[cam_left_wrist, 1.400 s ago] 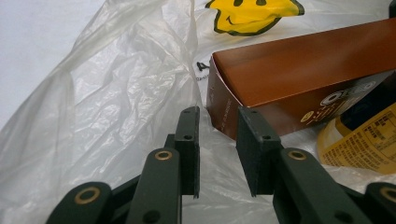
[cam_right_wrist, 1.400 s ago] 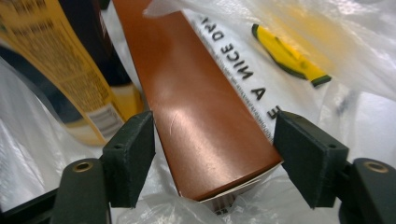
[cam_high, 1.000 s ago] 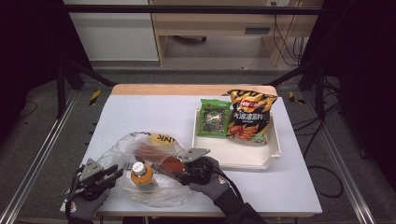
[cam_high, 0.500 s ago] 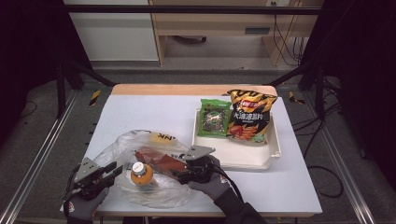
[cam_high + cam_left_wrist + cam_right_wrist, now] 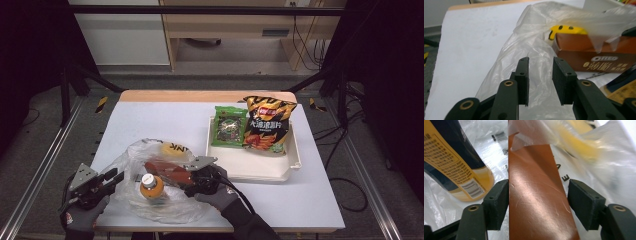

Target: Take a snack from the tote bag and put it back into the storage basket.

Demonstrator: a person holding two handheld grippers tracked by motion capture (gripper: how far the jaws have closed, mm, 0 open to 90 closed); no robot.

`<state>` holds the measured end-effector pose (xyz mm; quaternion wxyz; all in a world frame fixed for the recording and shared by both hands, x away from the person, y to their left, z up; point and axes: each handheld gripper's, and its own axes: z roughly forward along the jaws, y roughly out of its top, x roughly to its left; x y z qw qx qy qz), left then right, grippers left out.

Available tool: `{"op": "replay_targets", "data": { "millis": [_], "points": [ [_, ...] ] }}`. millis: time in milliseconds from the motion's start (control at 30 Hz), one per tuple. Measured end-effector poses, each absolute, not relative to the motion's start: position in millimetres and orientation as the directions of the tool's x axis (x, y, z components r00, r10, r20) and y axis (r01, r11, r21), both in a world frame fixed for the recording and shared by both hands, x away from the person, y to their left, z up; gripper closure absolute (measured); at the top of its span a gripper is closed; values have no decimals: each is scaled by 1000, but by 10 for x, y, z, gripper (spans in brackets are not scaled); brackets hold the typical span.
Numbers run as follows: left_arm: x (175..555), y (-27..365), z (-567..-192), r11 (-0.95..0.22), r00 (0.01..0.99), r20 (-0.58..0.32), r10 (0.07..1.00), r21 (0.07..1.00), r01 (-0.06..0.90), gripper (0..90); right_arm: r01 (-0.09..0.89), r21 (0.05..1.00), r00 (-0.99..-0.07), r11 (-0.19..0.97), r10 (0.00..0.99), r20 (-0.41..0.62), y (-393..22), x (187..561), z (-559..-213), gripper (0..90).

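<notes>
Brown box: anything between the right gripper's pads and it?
Nothing visible. The box lies bare between the right gripper's open jaws, a gap at one pad; bag film only drapes its far end.

Bag (image 5: 150, 200) sits front-left on the worktop (image 5: 165, 120), with the bottle (image 5: 151, 186), box (image 5: 167, 172) and a packet (image 5: 172, 149) inside. Tray (image 5: 295, 165) is off right, holding two snack bags (image 5: 267, 127).

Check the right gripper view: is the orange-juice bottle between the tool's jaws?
No, the brown box lies between the right tool's jaws, while the bottle stands outside the left jaw.
</notes>
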<state>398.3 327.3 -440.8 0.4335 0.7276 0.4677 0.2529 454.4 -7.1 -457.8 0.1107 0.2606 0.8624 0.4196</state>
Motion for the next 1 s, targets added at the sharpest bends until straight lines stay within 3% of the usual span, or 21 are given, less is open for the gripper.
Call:
{"op": "replay_targets", "data": {
  "millis": [200,467,1000],
  "points": [
    [3998,3274,-4449,-184,434,-43,900,864,468,663,336,764,-852,551,523,-2,-35,4535,-4615,426],
    [3987,3266,-4429,-186,437,-34,899,873,452,664,299,764,-879,572,476,-13,-52,4479,-4566,437],
    [4027,3186,-4486,-219,447,-20,894,851,477,663,227,847,-908,481,418,7,-269,4375,-4260,436]
  ]
}}
